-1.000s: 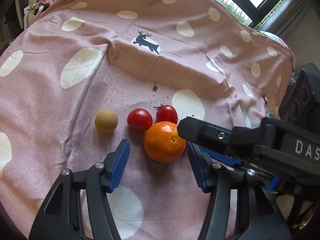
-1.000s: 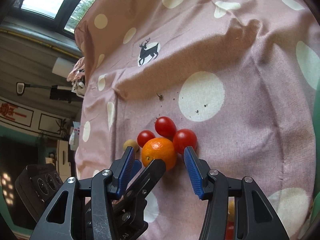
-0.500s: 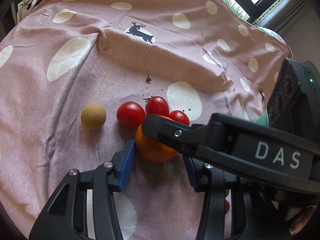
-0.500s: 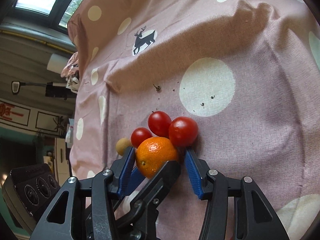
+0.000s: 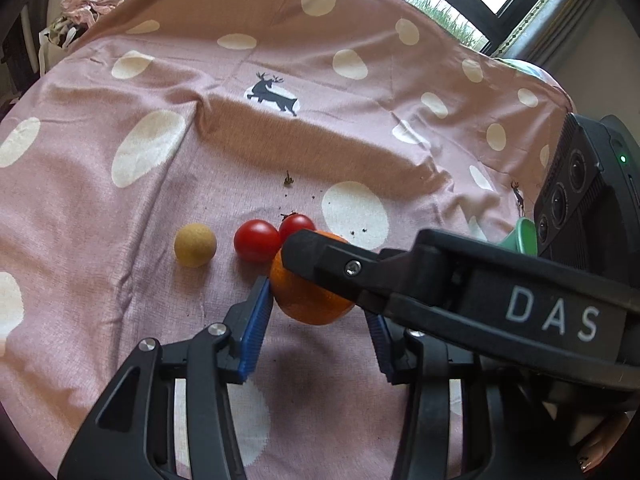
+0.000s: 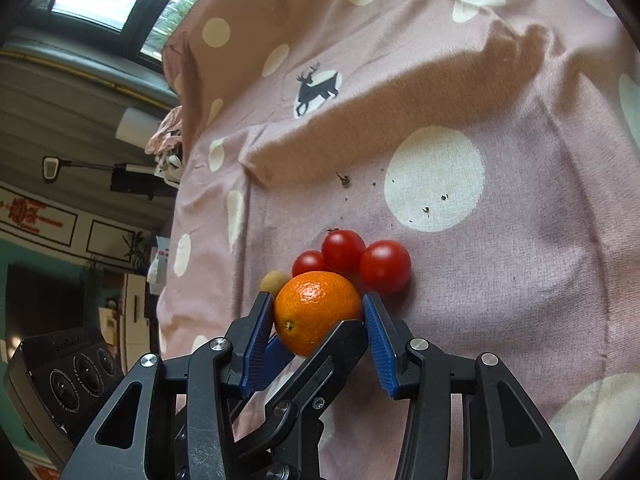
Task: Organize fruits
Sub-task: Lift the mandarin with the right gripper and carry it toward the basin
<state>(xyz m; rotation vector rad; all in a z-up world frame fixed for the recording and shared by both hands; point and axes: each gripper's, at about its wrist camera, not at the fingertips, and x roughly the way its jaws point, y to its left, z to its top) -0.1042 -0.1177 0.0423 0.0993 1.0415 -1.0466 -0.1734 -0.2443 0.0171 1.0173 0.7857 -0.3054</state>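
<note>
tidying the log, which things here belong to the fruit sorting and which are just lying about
Part of the job:
- orange, between the pads of both the left gripper and right gripper
- three cherry tomatoes
- small tan round fruit

Just lying about:
- spotted pink cloth
- loose stem and crumbs
- bundled fabric at the far edge

The tablecloth [image 5: 240, 184] is dusty pink with cream dots and a black deer print [image 5: 272, 94]; the mandarin [image 6: 316, 310] is bright orange, the cherry tomatoes [image 6: 385, 266] red.
</note>
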